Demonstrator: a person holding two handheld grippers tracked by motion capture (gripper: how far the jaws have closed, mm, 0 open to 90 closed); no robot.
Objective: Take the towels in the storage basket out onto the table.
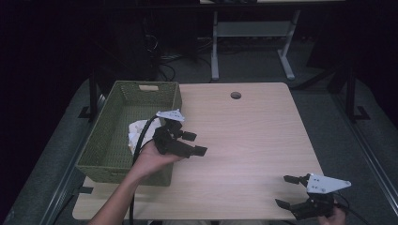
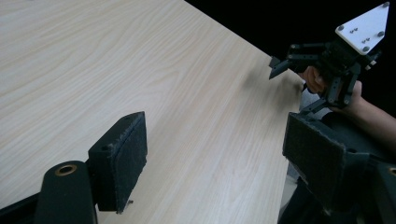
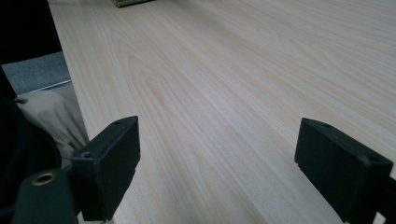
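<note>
My left gripper (image 1: pixel 193 143) hangs open over the table just right of the green woven basket (image 1: pixel 104 145), jaws pointing right with nothing between them. Its own view looks along the bare wood between its wide-apart pads (image 2: pixel 125 156). A crumpled white cloth (image 1: pixel 139 131) lies inside the basket, partly hidden by the hand and cable. My right gripper (image 1: pixel 284 191) stands open at the table's front right corner, jaws pointing left, empty. It appears far off in the left gripper view as the right gripper (image 2: pixel 295 79), held by a hand.
The light wooden table (image 1: pixel 248 136) has a round cable hole (image 1: pixel 235 95) near its far edge. Beyond the table stands a white desk frame (image 1: pixel 253 33) on a grey floor. A corner of the basket (image 3: pixel 130 2) shows at the top of the right gripper view.
</note>
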